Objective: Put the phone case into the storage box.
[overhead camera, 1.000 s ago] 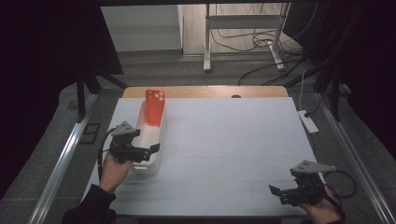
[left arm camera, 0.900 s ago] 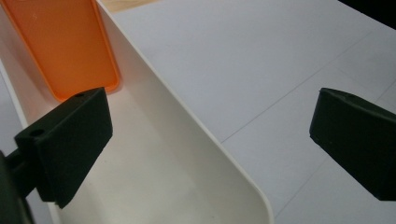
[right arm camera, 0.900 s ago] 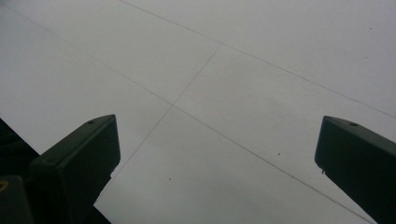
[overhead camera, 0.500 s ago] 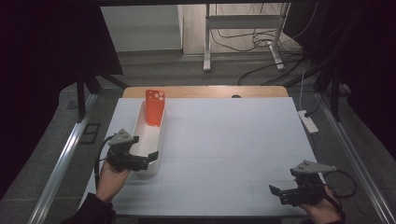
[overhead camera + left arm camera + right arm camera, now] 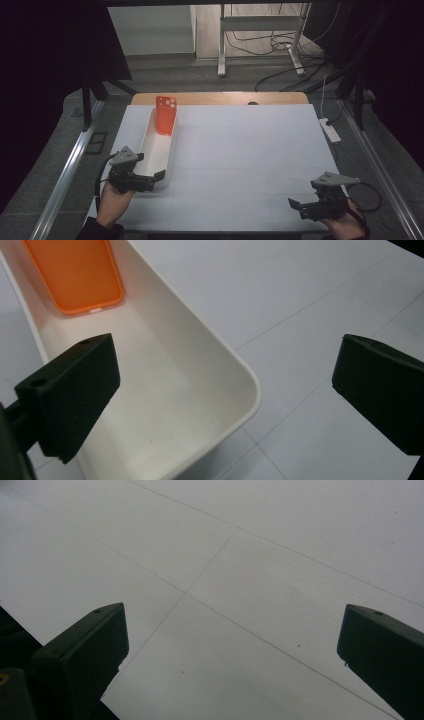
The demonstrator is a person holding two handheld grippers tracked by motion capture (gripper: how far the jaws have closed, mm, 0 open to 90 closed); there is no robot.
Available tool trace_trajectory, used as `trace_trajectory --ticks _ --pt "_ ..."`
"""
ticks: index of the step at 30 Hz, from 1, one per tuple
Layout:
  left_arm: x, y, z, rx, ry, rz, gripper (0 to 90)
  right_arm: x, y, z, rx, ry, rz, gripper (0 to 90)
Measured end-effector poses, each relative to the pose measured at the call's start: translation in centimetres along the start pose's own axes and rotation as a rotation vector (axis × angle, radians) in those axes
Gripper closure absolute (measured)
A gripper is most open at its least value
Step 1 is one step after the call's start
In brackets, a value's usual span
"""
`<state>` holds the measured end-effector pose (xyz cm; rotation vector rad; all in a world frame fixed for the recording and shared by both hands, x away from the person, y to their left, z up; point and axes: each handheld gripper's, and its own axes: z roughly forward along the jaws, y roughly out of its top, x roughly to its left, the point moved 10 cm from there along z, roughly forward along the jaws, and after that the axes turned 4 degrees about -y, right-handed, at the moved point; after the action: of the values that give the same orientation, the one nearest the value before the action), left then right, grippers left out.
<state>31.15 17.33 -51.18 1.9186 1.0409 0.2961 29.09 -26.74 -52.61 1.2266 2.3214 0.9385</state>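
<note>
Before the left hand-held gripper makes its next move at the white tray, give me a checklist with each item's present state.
1. Left hand-held gripper open: ok, jaws stand wide apart, holding nothing.
2. Jaws either side of the white tray near corner: ok in the left gripper view; contact cannot tell.
3. Orange phone case inside the tray: ok, it leans at the far end, apart from the jaws.
4. Near end of the tray free of other things: ok.
5. Right hand-held gripper out of the way: ok, open over the white table at the near right.
</note>
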Motion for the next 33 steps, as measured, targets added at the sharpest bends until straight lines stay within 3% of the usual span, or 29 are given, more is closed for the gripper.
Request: trace_trajectory --ticks 33 --pt "-0.5 -3.1 -3.0 -0.016 0.055 -0.015 0.0 0.0 0.0 0.0 -0.001 -0.003 0.002 0.5"
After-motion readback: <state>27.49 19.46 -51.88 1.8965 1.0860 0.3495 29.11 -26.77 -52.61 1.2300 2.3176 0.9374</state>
